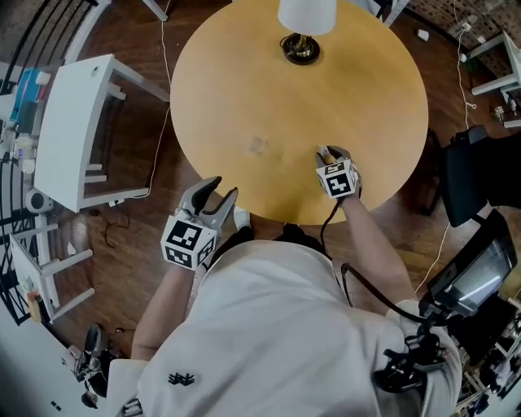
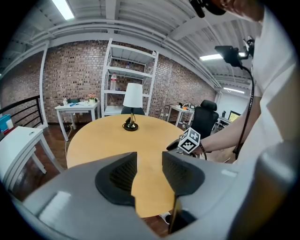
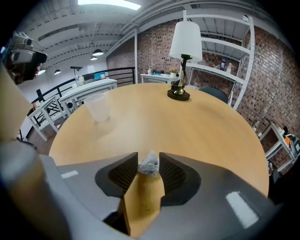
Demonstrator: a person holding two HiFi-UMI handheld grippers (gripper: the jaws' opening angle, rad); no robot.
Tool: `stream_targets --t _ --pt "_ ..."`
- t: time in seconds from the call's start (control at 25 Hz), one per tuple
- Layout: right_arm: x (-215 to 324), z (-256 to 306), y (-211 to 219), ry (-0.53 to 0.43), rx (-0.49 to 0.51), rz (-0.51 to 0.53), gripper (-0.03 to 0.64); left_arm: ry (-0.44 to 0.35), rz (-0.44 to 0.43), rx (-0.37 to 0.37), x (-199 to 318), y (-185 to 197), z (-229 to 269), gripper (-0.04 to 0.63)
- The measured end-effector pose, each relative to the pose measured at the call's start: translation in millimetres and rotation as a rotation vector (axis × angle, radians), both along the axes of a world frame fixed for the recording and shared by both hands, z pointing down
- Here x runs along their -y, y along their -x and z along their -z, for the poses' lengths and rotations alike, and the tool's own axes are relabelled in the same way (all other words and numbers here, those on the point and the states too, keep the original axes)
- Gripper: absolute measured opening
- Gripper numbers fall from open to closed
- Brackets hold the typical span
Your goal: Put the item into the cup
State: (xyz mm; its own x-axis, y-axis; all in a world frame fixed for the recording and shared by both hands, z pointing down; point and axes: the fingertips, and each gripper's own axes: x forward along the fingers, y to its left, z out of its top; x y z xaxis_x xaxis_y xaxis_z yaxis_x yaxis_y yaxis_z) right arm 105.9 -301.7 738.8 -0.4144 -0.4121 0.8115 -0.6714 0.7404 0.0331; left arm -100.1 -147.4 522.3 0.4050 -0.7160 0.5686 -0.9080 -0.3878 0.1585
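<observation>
The counter [image 1: 358, 89] is seen in a light yellow wood tone, over a floor [image 1: 130, 261] of dark brown boards. The lamp [image 1: 305, 15] is given a white shade and a dark, brassy foot. The item [image 3: 149, 164] is coloured grey-white; the cup [image 3: 98, 107] is milky and translucent. Both the left gripper [image 1: 221, 194] and the right gripper [image 1: 328, 155] are grey, with black ribbed jaws and cubes patterned in black-and-white squares.

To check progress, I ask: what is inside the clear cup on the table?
Nothing shows inside the cup; through its clear wall it looks empty, though its bottom is hazy. The small crumpled item is outside it, between the fingers of the right gripper.
</observation>
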Motion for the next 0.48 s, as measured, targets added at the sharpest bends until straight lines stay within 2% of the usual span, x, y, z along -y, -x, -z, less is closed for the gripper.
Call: stream_targets --t 0.12,0.24,0.48 --pt "1 -13 -1 0.027 -0.027 -0.017 0.118 0.006 0.005 -0.006 -1 10 -2 0.15" --pt "0 -18 2 0.026 -0.032 -0.035 0.05 0.01 0.011 -0.013 -6 22 -7 0.15" --pt "-13 -16 11 0.02 -0.07 -0.045 0.032 -0.011 0.018 -0.023 -20 49 -5 0.15"
